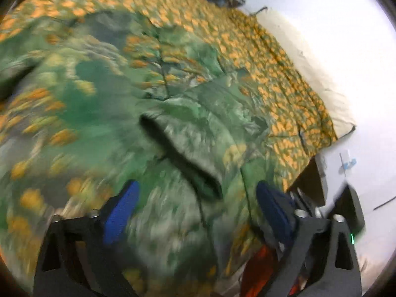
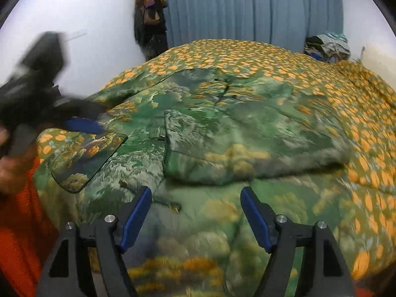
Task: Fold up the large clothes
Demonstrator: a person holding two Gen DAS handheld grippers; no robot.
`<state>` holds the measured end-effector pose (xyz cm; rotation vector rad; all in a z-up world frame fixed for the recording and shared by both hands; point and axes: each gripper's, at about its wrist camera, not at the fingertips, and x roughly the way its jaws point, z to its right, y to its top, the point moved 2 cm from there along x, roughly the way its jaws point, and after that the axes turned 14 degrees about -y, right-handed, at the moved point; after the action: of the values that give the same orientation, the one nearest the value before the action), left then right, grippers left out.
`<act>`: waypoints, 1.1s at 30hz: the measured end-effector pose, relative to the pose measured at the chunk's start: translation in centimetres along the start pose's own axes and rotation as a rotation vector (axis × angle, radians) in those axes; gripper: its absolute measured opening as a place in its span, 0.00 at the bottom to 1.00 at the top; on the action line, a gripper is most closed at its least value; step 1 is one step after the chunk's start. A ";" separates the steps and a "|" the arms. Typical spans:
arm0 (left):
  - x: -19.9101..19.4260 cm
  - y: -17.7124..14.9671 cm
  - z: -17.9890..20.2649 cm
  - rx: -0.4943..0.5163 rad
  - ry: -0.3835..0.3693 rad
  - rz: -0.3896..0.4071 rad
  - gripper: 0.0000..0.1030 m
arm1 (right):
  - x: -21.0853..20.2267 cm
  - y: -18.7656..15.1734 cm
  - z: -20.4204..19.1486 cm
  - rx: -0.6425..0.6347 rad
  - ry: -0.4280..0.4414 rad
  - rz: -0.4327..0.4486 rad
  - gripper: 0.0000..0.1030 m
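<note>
The garment point(image 2: 222, 133) is a big green printed piece, soft and limp, lying spread over the middle of the bed point(image 2: 247, 54) with one part already laid over itself as a thick flap. I judge it light but bulky, and the printed cloth looks smooth, so it may slide on the cover under it; it will sag and drag if lifted by one point only. Good places to take hold would be the edges and corners, for example the dark-edged corner at the left in the right wrist view, or the hem of the flap near the middle. On the left, the left gripper point(image 2: 81, 126) hovers at that corner, blurred; in its own view its fingers point(image 1: 121, 212) stand apart with nothing between them. The right gripper point(image 2: 195, 215) is also released, fingers wide, just above the near part of the cloth. The bed cover has nearly the same green and orange colours, so the garment's border is hard to follow. At the far right lies a pile of clothes point(image 2: 326, 44), well apart; a curtain point(image 2: 247, 7) hangs behind. Nothing stands in the way.
</note>
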<state>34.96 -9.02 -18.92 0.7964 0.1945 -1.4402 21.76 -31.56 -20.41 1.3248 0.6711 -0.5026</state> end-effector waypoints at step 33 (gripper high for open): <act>5.7 15.3 -11.2 -0.020 0.344 0.146 0.13 | 20.0 10.4 18.5 0.161 -0.121 -0.242 0.40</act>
<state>53.83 -8.13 -24.76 1.0183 0.4045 -1.1560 46.08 -46.95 -25.09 1.3586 0.7055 -0.8408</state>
